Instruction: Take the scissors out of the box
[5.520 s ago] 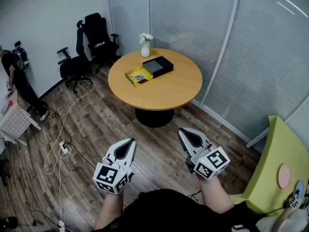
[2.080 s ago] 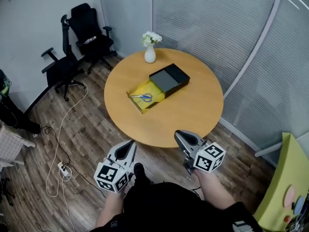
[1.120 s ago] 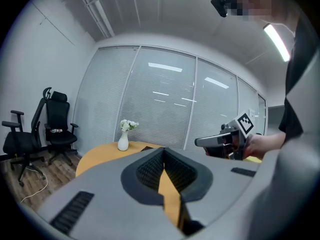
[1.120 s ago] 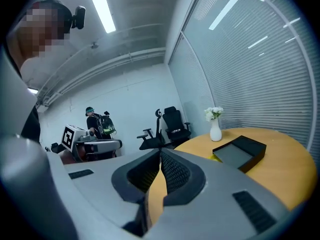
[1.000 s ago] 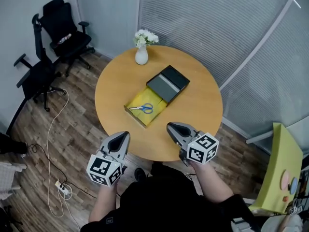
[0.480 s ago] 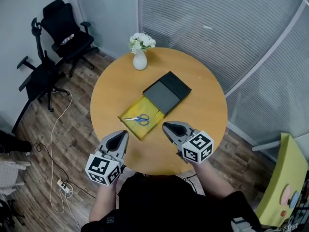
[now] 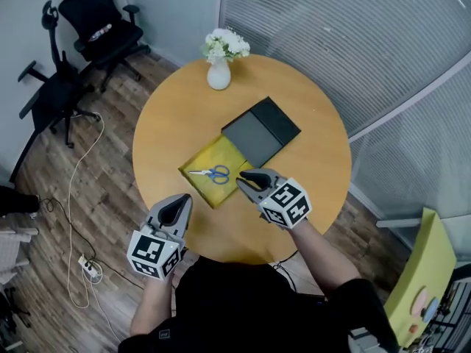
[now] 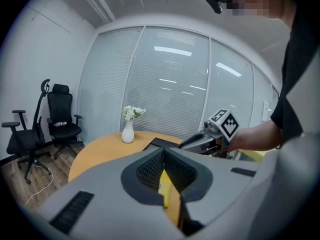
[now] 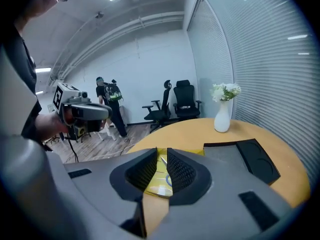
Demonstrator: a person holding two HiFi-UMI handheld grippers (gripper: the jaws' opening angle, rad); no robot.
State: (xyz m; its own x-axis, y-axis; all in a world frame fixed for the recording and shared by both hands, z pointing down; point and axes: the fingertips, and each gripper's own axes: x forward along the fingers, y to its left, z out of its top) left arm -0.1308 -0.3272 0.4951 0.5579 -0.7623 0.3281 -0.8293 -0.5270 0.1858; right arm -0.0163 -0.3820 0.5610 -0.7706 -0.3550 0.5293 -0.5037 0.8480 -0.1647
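Blue-handled scissors [image 7: 213, 173] lie in the open yellow box [image 7: 197, 159] on the round wooden table [image 7: 169, 116]. The box's black lid [image 7: 261, 129] lies just behind it. My right gripper [image 7: 245, 178] hovers at the box's near right edge, a little right of the scissors. Its jaws are opening, with a narrow gap and nothing between them. In the right gripper view the scissors [image 9: 167, 178] show through that gap. My left gripper [image 7: 179, 201] hangs over the table's near edge, apart from the box, jaws shut and empty.
A white vase of flowers [image 7: 218, 72] stands at the table's far edge. Black office chairs [image 7: 96, 28] and a floor cable [image 7: 73, 197] are to the left. Blinds and glass panels run behind and to the right.
Both grippers have come forward and down over the table. The right one went further, from the near rim to the box's edge beside the scissors.
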